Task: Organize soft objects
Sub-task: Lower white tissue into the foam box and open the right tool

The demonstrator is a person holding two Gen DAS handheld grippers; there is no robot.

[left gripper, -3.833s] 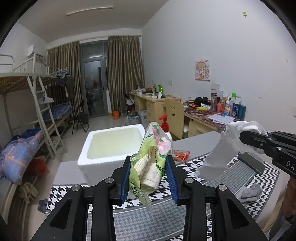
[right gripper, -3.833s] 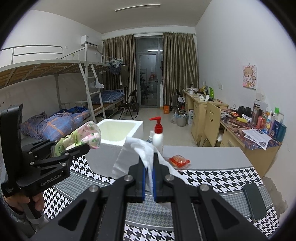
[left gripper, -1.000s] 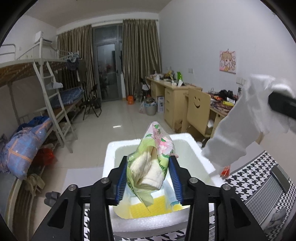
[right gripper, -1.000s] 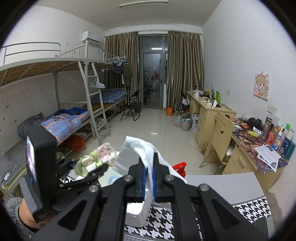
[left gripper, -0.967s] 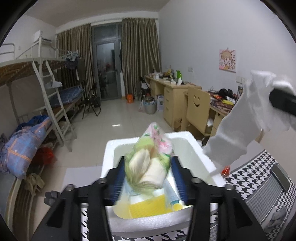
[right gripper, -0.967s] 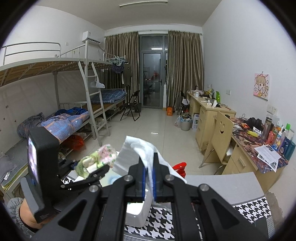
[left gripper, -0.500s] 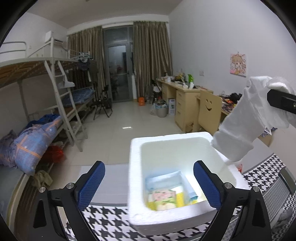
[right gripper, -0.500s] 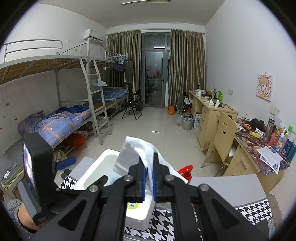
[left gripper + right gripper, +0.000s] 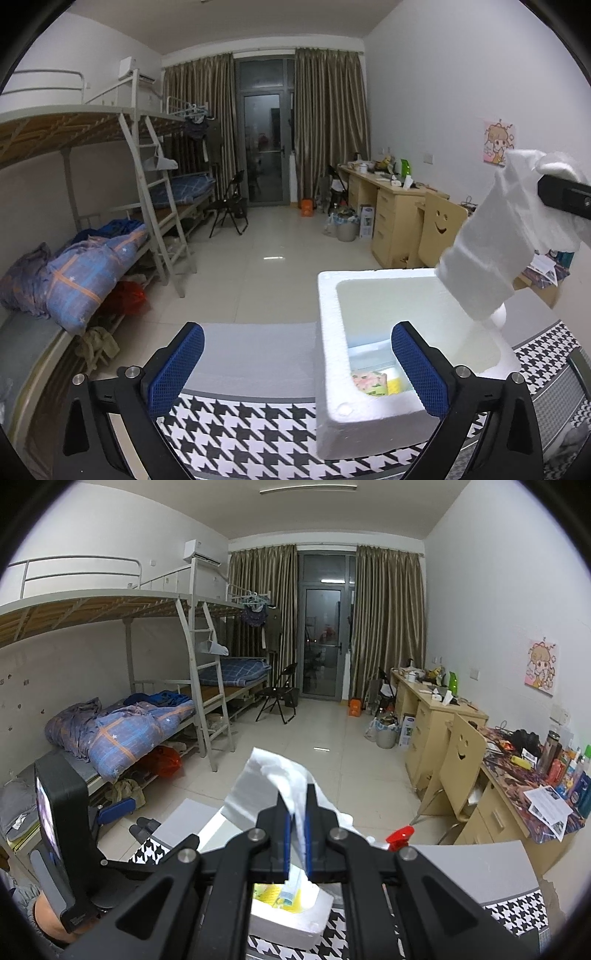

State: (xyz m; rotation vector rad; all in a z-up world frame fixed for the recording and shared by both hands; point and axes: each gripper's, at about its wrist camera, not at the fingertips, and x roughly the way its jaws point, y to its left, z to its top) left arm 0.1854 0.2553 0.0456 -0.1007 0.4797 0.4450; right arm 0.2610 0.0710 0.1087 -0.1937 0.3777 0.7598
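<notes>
Left tongs (image 9: 297, 367) opening, empty; right tongs (image 9: 296, 825) pinch white tissue (image 9: 266, 786), hiding much of foam box (image 9: 295, 919).

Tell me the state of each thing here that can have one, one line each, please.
Left gripper: jaws opening, wide apart, nothing between them.
Right gripper: shut on the white cloth.
White cloth: hanging over the foam box.
Foam box: no lid on it, holding packets.
Floral packet: lying at the bottom of the box.
Glass door: shut.
Curtains: drawn aside.
</notes>
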